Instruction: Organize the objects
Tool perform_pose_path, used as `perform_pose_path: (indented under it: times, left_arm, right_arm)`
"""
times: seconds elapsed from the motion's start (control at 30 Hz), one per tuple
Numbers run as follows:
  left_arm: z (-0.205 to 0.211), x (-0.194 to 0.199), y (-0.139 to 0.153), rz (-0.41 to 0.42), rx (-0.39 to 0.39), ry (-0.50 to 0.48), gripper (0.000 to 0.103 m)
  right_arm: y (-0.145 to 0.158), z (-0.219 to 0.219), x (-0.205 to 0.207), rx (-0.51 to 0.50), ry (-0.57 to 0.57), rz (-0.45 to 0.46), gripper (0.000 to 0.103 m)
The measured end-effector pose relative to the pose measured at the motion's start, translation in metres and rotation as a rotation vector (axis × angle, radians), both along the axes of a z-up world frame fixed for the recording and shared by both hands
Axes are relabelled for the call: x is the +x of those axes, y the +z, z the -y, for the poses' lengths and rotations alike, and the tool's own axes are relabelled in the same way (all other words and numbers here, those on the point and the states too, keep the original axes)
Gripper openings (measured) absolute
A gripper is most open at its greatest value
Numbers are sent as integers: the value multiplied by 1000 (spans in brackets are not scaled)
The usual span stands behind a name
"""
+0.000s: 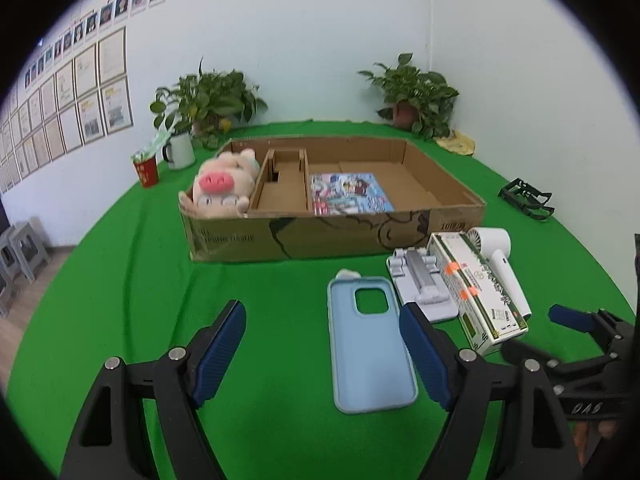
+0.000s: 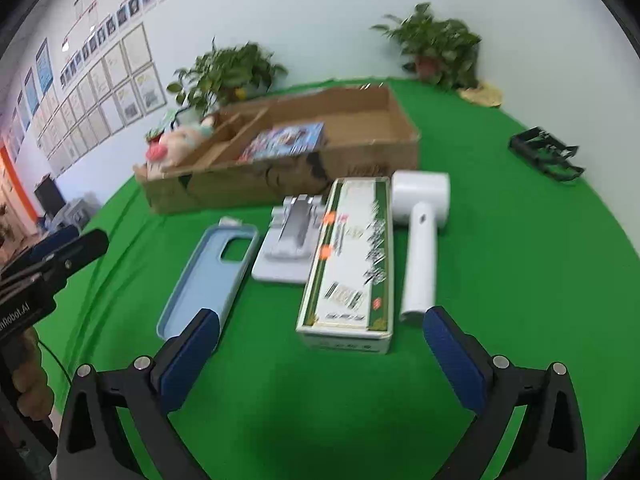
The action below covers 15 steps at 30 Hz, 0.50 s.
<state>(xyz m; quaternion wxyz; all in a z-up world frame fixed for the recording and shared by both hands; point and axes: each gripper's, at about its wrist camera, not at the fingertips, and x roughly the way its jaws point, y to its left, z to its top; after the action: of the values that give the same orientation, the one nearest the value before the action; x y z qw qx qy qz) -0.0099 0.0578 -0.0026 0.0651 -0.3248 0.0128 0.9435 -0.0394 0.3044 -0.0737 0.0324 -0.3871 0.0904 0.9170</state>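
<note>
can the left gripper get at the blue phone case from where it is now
Probably yes. The left gripper is open, with the blue phone case lying flat on the green cloth right before its fingers, nothing on top or between.

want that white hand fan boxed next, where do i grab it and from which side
Probably by the handle. The fan lies flat on the green cloth, its round head toward the cardboard box, its long slim handle pointing at the right gripper. Come from above with open jaws across the handle; the tin crowds its left side.
</note>
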Motion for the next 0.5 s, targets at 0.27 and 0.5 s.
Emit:
perform_pose_path:
  times: [0.27, 0.5]
  left_arm:
    - [-7, 2, -14, 62, 5, -9, 79]
    - [-7, -1, -17, 94, 42, -32, 79]
  right_arm:
    - [-30, 13, -43, 123, 6, 76, 89]
    - [-35, 8, -38, 133, -12, 82, 63]
